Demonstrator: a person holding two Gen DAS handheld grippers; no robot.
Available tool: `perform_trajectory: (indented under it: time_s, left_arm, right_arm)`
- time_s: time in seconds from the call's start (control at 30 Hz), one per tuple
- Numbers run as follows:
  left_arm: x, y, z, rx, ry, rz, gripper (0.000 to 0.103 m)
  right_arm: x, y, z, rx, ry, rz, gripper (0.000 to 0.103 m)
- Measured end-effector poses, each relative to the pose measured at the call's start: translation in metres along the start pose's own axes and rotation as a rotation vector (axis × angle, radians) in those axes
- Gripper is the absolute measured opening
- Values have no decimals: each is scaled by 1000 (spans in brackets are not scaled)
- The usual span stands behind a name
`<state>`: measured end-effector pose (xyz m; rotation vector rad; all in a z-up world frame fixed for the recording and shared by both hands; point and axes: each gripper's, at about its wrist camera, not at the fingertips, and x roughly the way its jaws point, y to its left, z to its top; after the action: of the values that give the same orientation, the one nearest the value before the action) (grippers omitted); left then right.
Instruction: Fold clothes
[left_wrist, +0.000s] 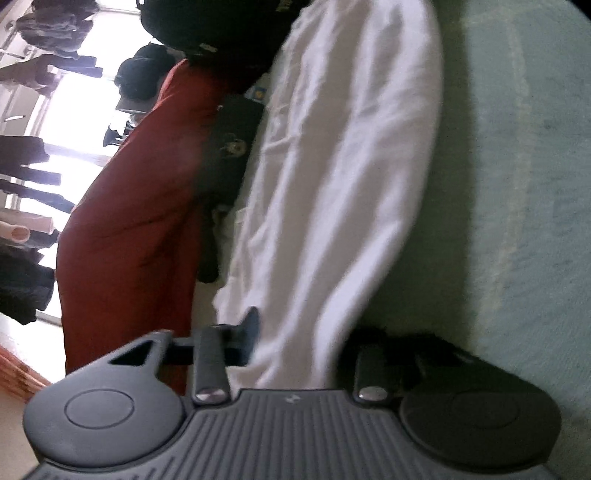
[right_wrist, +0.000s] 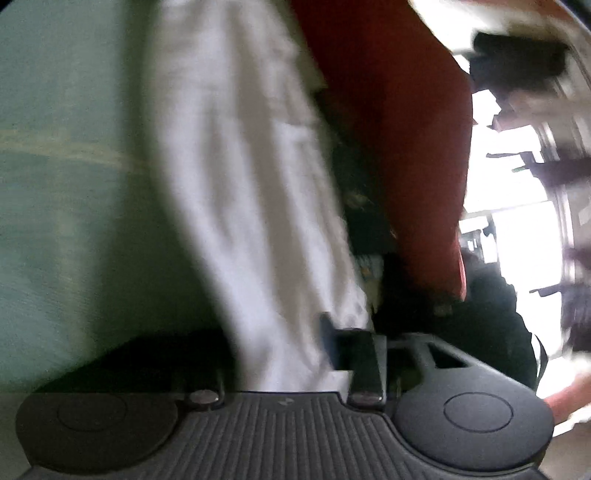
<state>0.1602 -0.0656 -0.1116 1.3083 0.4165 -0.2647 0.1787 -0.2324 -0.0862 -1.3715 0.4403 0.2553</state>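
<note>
Jaws of left gripper (left_wrist: 295, 354) and right gripper (right_wrist: 284, 354) each clamp the white garment (left_wrist: 343, 166), suspended over the green surface (left_wrist: 517, 184). Step: mid-fold carry. Next: lower evenly, align edges.

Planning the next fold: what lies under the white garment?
The white garment lies on a green surface; red cloth and dark clothes lie beside it. Anything directly beneath it is covered.

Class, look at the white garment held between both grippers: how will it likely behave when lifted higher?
The white garment is probably floppy: it hangs in soft creases between the left gripper and right gripper. It looks light and thin. Unheld parts would likely sag toward the green surface.
</note>
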Motion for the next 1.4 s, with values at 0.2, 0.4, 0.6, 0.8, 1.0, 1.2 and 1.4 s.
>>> perform_trajectory:
  time_s: [0.2,0.4,0.6,0.8,1.0,1.2,1.4]
  left_arm:
    - [-1,-5,-3,-4,-4,-26,1]
    - [-4,12,-4,-48,-13,-63,2]
    - [-19,31,-5,-32,-39,-31,1]
    - [-55,37,-9,4,-55,-59,2]
    - [-112,29,-25,25,-81,-125,2]
    - [-158,12,-42,27,-86,-161,2]
    - [-174,-2,-50,-6,-75,-190,2]
  right_arm:
    - [0,2,1,49,-5,15,8]
    - [-2,-12,3,81,-14,46,5]
    - [-23,-33,4,130,-40,48,5]
    - [-65,-49,9,142,-59,96,5]
    - [-122,-39,7,160,-69,197,5]
    - [-176,-18,9,173,-81,272,5]
    - [-190,4,8,192,-69,310,5]
